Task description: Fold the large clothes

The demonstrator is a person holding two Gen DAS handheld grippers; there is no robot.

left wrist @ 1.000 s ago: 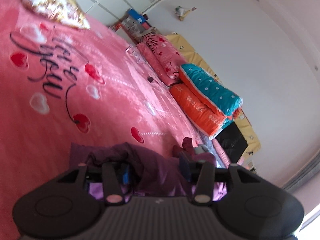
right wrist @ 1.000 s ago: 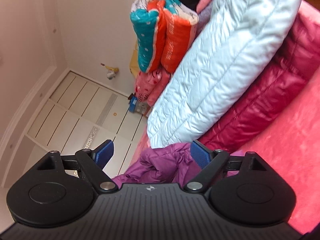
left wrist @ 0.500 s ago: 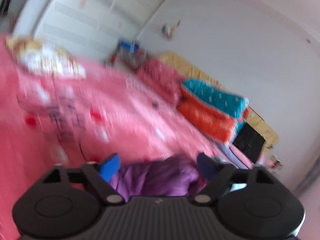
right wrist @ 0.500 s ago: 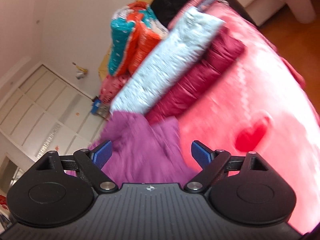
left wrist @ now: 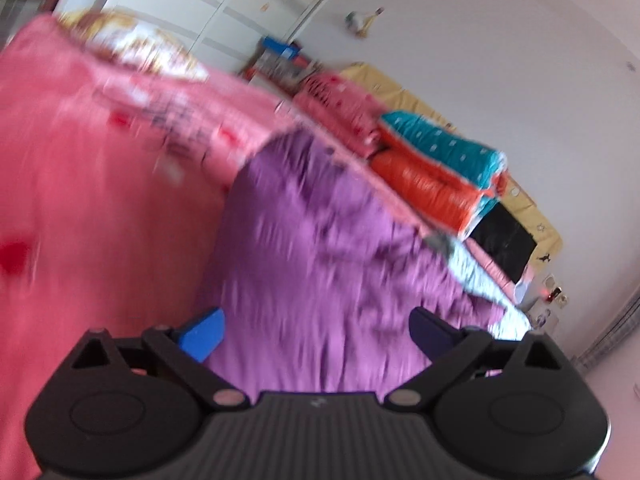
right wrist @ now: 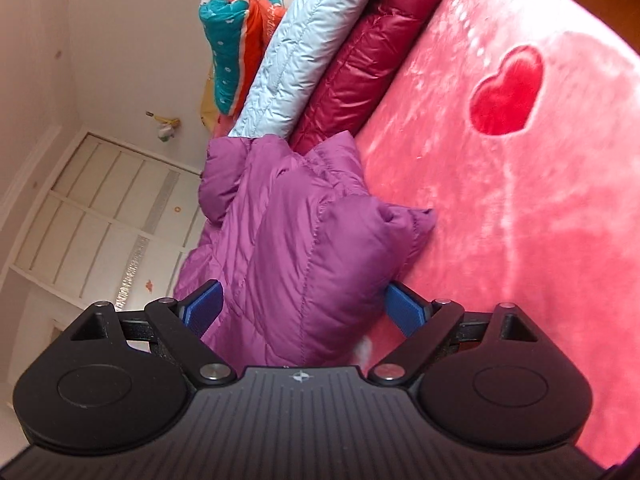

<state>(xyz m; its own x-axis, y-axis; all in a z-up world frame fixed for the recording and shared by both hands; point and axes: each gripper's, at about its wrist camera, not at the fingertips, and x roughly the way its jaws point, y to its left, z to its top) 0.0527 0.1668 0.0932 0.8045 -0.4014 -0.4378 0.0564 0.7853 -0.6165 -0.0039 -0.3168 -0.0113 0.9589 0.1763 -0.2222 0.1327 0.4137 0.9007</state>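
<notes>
Left gripper [left wrist: 316,330]: my jaws have just been swinging wider and now stand far apart; purple fabric shows in the gap, but neither blue pad presses on it.
Left fingers [left wrist: 202,332]: the blue pad on the picture's left sits at the seam between jacket and blanket; the other looks dark against the purple.
Right gripper [right wrist: 304,308]: I see the jaws spread wide, one blue pad on each side of a puffy fold; the fold fills the gap and meets both pads, though whether they are squeezing it I cannot tell.
Purple jacket [left wrist: 320,248]: a quilted, padded coat, lying bunched on the bed; my left view is smeared with blur, so its seams are lost there. In my right view [right wrist: 296,240] the stitching is sharp, with a corner of the cloth poking toward the blanket.
Pink blanket [right wrist: 520,208]: it covers the bed under the jacket, with a red heart [right wrist: 506,92] printed well off to the side.
Light blue jacket [right wrist: 304,44]: folded, lying just beyond the purple one, with its near end at the purple cloth.
Dark red jacket [right wrist: 372,48]: folded, right beside the light blue one.
Orange and teal quilt [left wrist: 440,168]: stacked against the wall, beyond the jackets.
Wardrobe doors [right wrist: 100,216]: white panels in the background.
</notes>
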